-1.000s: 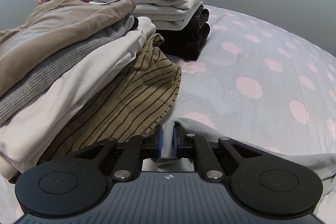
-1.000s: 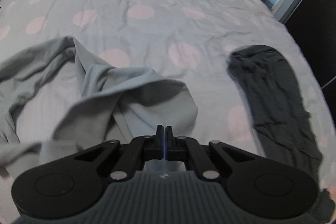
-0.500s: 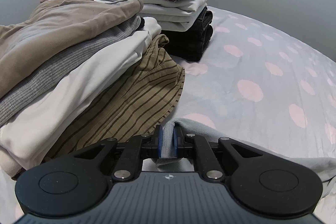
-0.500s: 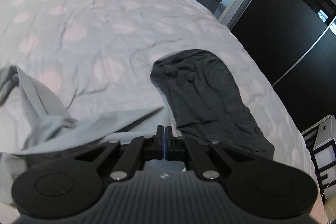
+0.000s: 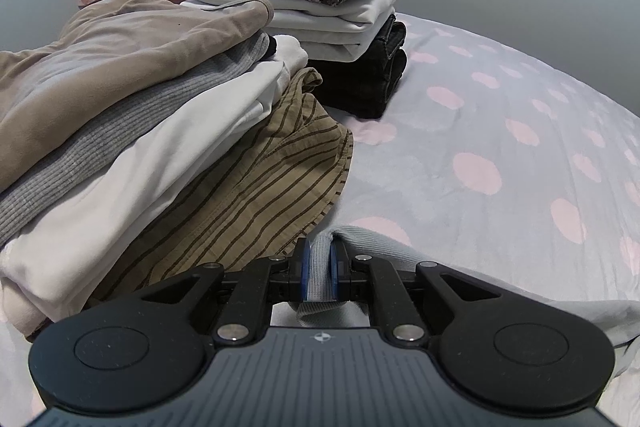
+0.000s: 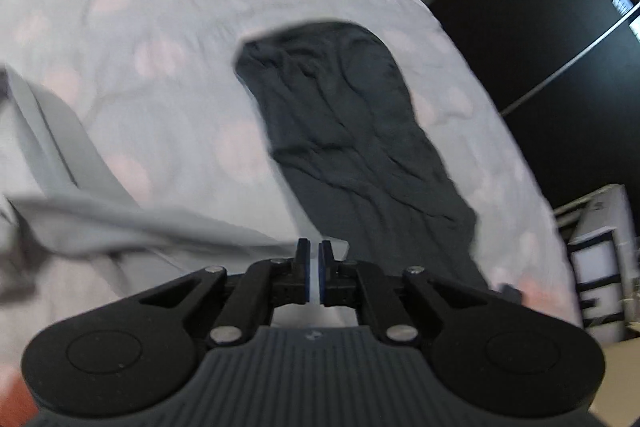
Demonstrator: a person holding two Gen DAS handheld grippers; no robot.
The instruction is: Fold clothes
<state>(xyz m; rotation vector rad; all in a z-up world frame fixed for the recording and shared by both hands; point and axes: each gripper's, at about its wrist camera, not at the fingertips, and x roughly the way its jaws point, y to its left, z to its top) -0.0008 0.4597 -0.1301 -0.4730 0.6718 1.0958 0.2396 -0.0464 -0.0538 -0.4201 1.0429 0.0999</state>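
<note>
**Two wrist cameras low over one bed**

The left wrist view sits behind the left gripper [image 5: 319, 267], tilted down along its fingers, close to the spotted bedsheet [image 5: 480, 147], facing the folded stacks [image 5: 168, 115] and wall; the right wrist view looks more steeply down past the right gripper [image 6: 314, 273], blurred, towards a dark doorway; both share the sheet and the pale grey garment [image 6: 120, 223].

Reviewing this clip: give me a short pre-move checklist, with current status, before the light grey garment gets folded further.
1. Left tool clamped on the light grey garment: ok.
2. Right tool gripping fabric: not ok; jaws opening, nothing visibly between them.
3. Garment spread flat on the bed: not ok, bunched.
4. Dark grey garment clear of the fold area: cannot tell.
5. Folded stack beside the left tool undisturbed: ok.
</note>
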